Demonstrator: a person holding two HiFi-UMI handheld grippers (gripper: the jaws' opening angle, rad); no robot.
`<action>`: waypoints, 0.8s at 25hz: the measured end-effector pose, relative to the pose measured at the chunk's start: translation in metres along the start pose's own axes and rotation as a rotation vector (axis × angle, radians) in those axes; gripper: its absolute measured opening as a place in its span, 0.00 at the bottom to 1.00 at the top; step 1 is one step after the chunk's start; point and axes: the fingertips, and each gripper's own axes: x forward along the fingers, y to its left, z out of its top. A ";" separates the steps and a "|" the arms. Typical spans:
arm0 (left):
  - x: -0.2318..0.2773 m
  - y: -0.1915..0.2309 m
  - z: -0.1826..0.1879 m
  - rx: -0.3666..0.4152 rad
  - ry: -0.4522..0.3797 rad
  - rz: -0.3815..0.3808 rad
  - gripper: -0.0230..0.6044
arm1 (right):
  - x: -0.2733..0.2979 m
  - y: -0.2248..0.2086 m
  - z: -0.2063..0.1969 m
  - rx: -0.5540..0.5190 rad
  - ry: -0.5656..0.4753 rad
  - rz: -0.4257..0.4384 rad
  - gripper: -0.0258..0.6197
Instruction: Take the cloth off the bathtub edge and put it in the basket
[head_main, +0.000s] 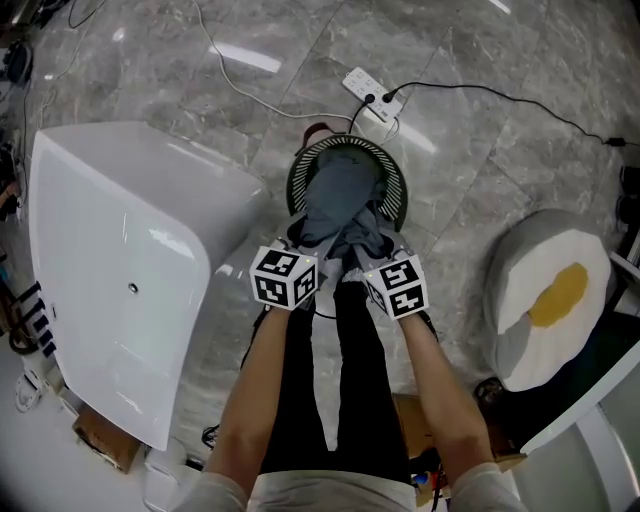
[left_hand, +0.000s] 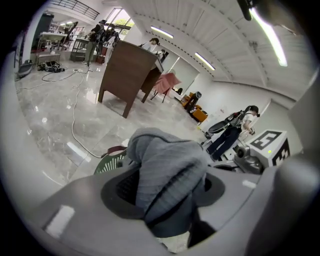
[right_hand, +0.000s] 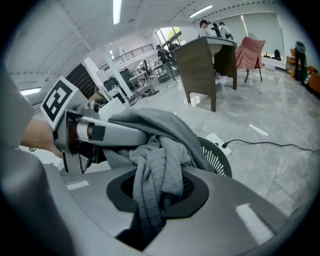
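I am looking down at a grey cloth (head_main: 338, 195) whose weave is showing fine ribs and a faint grid. The basket (head_main: 392, 175) under it is showing dark green, with pale slits striping its rim. My left gripper (head_main: 318, 255) and right gripper (head_main: 362, 258) are showing pale grey bodies with black pads, and their cubes are carrying black-and-white square markers. The bathtub (head_main: 120, 250) is gleaming glossy white. The floor (head_main: 480, 150) is running in grey marbled tiles with pale veins, and a white power strip (head_main: 372, 95) is lying on it. A cushion (head_main: 555, 300) is showing white with a yellow, yolk-like patch.
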 end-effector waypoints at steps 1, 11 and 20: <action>0.001 0.003 -0.004 -0.002 0.007 0.005 0.47 | 0.003 -0.002 -0.003 0.012 0.010 -0.008 0.14; 0.029 0.029 -0.034 -0.014 0.034 0.027 0.47 | 0.033 -0.024 -0.030 0.055 0.055 -0.045 0.15; 0.075 0.072 -0.057 0.008 0.032 0.059 0.48 | 0.088 -0.058 -0.051 0.025 0.086 -0.023 0.17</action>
